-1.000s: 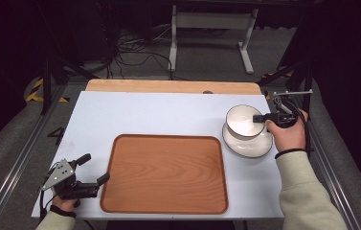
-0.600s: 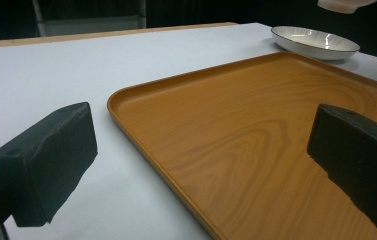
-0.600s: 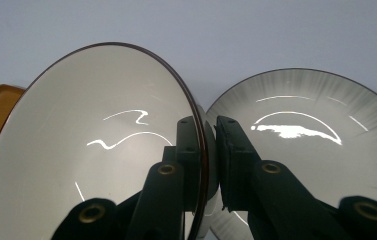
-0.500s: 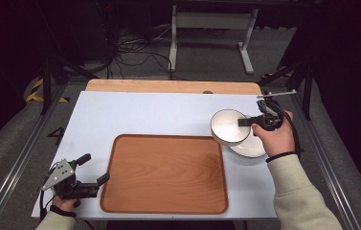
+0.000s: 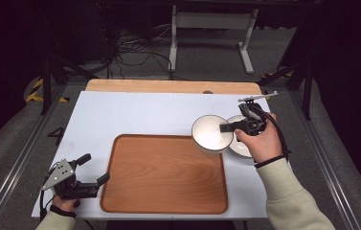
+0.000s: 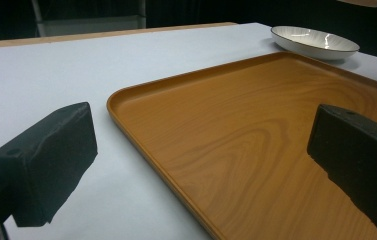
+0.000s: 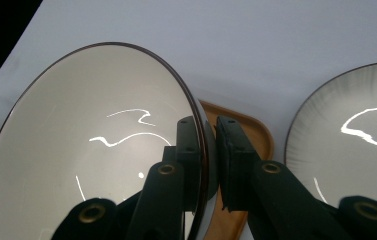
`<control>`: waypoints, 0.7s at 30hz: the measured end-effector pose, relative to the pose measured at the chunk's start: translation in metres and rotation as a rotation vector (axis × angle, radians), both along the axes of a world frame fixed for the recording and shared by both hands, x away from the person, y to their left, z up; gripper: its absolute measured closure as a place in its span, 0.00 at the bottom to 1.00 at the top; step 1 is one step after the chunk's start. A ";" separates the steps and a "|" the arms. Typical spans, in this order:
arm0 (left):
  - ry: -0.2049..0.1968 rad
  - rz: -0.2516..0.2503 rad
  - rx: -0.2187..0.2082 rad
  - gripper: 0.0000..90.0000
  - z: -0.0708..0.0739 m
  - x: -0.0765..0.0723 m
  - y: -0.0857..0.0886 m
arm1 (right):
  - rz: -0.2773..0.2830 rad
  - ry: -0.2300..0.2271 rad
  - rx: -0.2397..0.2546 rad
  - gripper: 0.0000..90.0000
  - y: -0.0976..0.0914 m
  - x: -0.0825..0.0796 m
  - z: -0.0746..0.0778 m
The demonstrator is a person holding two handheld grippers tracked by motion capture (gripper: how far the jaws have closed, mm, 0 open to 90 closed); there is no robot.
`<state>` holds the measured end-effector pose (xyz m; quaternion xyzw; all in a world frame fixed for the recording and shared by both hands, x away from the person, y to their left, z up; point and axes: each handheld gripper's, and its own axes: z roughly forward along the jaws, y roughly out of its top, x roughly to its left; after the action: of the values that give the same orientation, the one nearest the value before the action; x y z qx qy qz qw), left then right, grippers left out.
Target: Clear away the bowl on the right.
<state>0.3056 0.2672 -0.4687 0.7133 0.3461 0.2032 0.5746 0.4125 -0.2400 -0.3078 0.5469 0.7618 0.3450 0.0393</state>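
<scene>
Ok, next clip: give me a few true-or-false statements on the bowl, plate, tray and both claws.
1. The right claw pinches the rim of the bowl. True.
2. The bowl sits flat inside the tray. False: it is held lifted, at the tray's far right corner.
3. The left claw stands open with nothing between its jaws. True.
4. The plate lies on the tray. False: it lies on the white table beside the tray.
5. The tray carries a spoon. False: it is bare.
</scene>
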 end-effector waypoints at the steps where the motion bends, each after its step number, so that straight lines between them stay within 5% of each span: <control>1: 0.000 0.000 0.000 0.00 0.000 0.000 0.000 | 0.006 0.001 0.001 0.91 0.003 -0.001 0.000; 21: -0.002 -0.002 -0.002 0.00 0.000 0.000 0.000 | 0.116 0.028 0.015 0.91 0.052 -0.019 0.002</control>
<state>0.3054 0.2667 -0.4688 0.7128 0.3449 0.2033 0.5758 0.3934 -0.1884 -0.3055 0.5069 0.7901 0.3447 0.0045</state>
